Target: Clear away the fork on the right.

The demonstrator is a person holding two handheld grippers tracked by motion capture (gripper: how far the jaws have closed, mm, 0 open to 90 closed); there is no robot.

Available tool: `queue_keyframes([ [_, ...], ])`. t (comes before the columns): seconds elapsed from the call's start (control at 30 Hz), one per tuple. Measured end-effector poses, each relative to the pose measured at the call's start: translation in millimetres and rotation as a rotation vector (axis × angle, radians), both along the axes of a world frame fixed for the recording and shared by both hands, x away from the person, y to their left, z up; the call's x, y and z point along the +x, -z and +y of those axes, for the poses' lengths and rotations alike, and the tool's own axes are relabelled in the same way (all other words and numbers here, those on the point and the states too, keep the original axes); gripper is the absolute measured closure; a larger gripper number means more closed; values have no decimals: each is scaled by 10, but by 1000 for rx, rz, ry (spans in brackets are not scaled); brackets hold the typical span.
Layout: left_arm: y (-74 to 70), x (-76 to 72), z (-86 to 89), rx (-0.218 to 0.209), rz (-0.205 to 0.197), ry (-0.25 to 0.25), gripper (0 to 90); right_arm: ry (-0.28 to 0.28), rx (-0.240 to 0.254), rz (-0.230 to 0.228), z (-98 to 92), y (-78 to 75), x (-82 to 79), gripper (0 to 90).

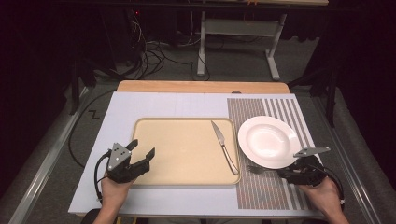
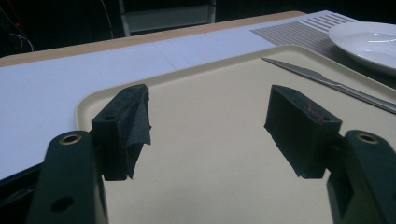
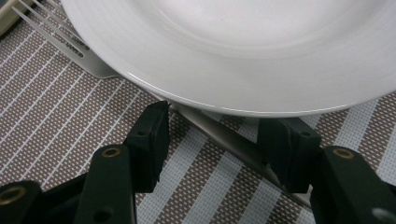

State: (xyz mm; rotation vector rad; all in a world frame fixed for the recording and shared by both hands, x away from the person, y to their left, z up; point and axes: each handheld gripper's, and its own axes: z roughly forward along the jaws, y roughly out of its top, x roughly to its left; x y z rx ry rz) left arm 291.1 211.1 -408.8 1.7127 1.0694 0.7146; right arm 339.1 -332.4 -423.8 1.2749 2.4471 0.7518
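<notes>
Fork [image 3: 70, 46]: lies on the striped placemat [image 3: 51, 126], tines toward the tray corner, handle running under the near rim of the white plate [image 3: 243, 51] and out between the right jaws.
Right gripper [image 3: 212, 140]: low over the mat, jaws spread, one either side of the fork handle; pads not pressing on it.
Left gripper [image 2: 208, 126]: hovers over the near-left part of the beige tray [image 2: 210, 186], jaws wide apart, nothing between them.
Knife [image 1: 224, 147]: on the tray, right side, apart from the fork.
Risk, plate: its rim overhangs the handle; lifting steeply would likely tip or shove the plate.
Risk, grip: thin flat handle on woven mat; pads may close above it or pinch the weave.
</notes>
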Motion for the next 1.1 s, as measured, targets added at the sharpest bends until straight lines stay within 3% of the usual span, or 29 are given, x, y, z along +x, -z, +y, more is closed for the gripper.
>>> queue_keyframes([
  [0.43,3,4,-7,3,1,0,316,-101,-43,24,215,-25,-91,597],
  [0.6,4,6,-8,1,1,-2,315,-145,-91,32,338,-43,-117,661],
  [0.73,3,5,-7,2,0,-3,316,-165,-110,41,395,-53,-123,698],
  [1.03,2,3,-4,3,-1,-4,316,-200,-104,58,476,-56,-136,749],
  [1.1,2,3,-3,3,-1,-4,316,-202,-126,54,503,-63,-140,761],
])
